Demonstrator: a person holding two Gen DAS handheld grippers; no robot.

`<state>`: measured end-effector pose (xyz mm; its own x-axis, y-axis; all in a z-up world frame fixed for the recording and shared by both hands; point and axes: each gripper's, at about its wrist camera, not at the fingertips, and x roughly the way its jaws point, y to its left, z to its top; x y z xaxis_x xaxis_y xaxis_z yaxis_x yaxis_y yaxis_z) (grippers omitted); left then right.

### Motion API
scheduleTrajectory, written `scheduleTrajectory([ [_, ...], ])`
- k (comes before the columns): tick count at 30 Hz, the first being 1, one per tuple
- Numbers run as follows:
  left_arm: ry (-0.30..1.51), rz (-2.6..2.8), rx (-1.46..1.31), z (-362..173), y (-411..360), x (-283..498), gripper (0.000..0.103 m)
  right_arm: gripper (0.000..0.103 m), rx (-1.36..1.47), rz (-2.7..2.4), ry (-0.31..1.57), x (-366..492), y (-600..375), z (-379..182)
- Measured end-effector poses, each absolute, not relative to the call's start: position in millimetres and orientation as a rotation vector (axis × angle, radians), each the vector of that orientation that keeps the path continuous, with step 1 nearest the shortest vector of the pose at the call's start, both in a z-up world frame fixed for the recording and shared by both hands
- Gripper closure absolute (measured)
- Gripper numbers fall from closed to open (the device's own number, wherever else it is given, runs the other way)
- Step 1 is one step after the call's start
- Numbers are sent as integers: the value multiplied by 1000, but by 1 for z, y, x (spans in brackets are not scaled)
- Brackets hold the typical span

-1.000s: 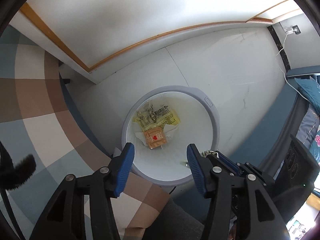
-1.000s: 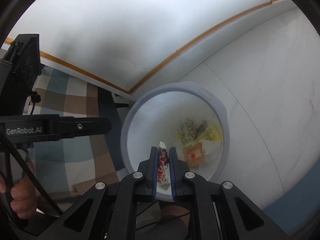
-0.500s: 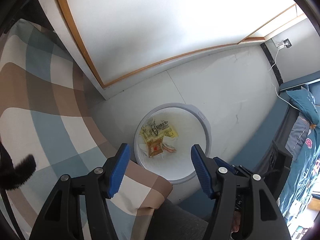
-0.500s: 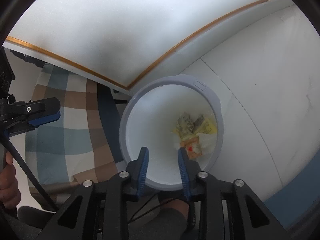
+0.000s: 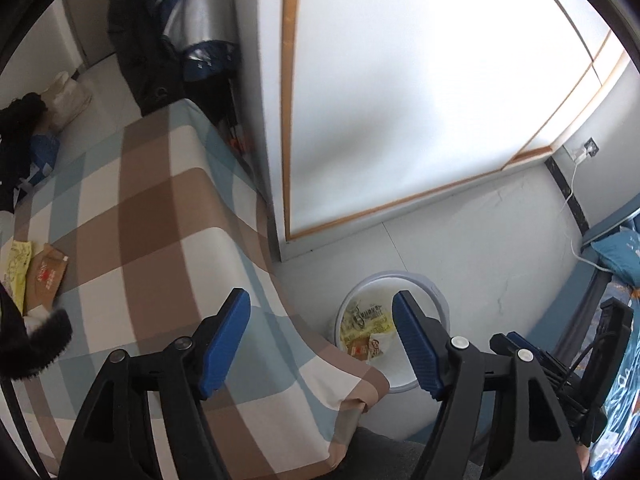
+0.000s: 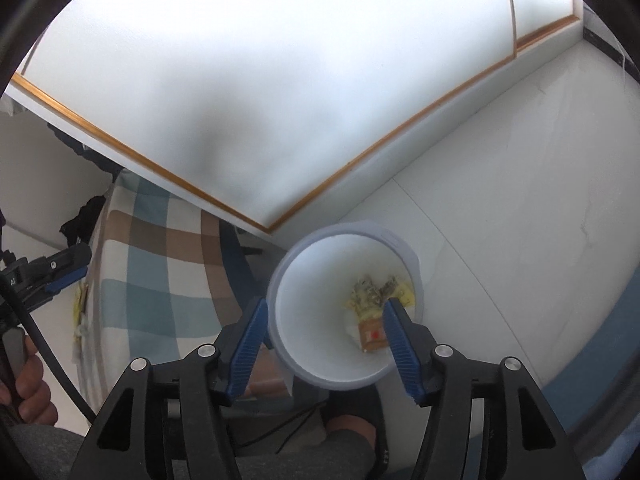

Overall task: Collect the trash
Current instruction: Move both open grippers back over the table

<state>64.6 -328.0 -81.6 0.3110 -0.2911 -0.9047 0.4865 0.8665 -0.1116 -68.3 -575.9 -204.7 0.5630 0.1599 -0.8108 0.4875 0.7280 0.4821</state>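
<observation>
A white round bin (image 6: 304, 344) stands on the floor beside the checked table; it also shows in the left wrist view (image 5: 434, 292). Inside lie a yellow wrapper (image 5: 368, 316), an orange packet (image 6: 372, 334) and a small white-red wrapper (image 5: 376, 346). My right gripper (image 6: 322, 344) is open and empty above the bin. My left gripper (image 5: 320, 338) is open and empty above the table's edge. On the table's far left lie a brown packet (image 5: 46, 280) and a yellow wrapper (image 5: 16, 268).
The checked tablecloth (image 5: 160, 220) covers the table. A white cabinet with wood trim (image 5: 400, 100) stands behind the bin. Dark clothes and bags (image 5: 160, 40) sit beyond the table. A blue bed edge (image 5: 616, 248) is at the right.
My right gripper opened and dropped the white-red wrapper into the bin, then rose. My left gripper lifted and swung left, bringing the table top into view.
</observation>
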Motion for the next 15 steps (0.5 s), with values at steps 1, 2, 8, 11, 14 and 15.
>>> scheduleTrajectory([
  [1,1129,-513,181,-76,-321,64,32,39,748,-219,965,-69,-575,-198],
  [2,1114,-507,169,-71,-315,64,32,38,734,-218,951,-69,-573,-189],
  [8,1005,-459,89,-36,-263,66,27,35,626,-215,847,-65,-550,-126],
  [11,971,-429,63,-22,-241,69,27,32,573,-202,778,-60,-535,-93],
  [14,924,-360,43,-8,-215,74,25,27,537,-180,714,-54,-517,-62],
  [15,909,-353,33,-4,-208,73,23,25,520,-168,691,-52,-509,-51],
])
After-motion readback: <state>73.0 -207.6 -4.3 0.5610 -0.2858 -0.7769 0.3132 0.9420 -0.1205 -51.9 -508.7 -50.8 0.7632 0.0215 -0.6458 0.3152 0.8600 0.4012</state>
